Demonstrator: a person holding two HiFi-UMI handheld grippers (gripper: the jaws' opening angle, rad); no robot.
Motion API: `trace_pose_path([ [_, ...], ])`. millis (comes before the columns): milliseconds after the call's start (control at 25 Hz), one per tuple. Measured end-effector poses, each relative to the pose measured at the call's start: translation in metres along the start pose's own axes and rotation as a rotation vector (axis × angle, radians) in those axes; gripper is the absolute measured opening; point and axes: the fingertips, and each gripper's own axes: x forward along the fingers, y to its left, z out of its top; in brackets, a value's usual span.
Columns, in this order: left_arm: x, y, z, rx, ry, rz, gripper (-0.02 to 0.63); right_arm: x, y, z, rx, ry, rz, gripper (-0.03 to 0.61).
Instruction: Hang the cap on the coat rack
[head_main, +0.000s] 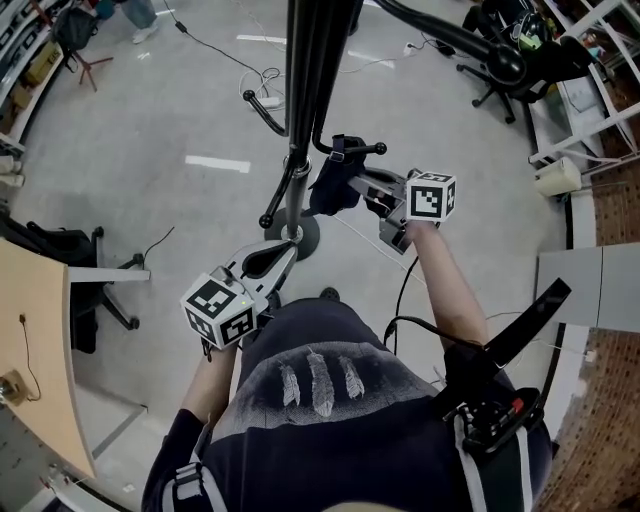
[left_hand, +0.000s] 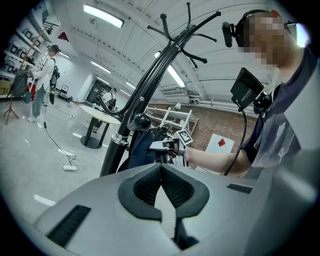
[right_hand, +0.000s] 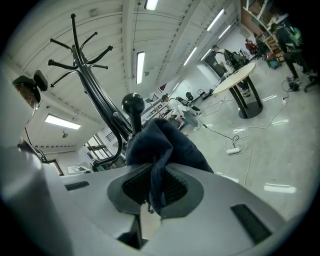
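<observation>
Clearly the right gripper (right_hand: 156, 186) has the work: its pads are pinched onto a fold of the dark blue cap (right_hand: 162, 142), so the loose cloth bunches up just ahead of the jaws. I would guess it grips the edge so that the hollow of the cap is free to slip over something. The cap sits right beside the ball-tipped hook (right_hand: 133, 104), one of the low arms of the black coat rack (head_main: 308, 90). From where I stand I cannot tell whether the cloth has caught on the hook yet. The left gripper (left_hand: 161, 187) has its jaws pressed together with nothing between them. It is held low, near the person's body and well apart from the cap, seemingly to keep out of the way.
</observation>
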Motion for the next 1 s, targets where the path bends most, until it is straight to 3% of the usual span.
trace_pose_path([
  [1000,0.003,0.0048,0.0032,0.001,0.024,0.002,0.008,0.004,0.004,0.0022,-0.036,-0.031,-0.003,0.034],
])
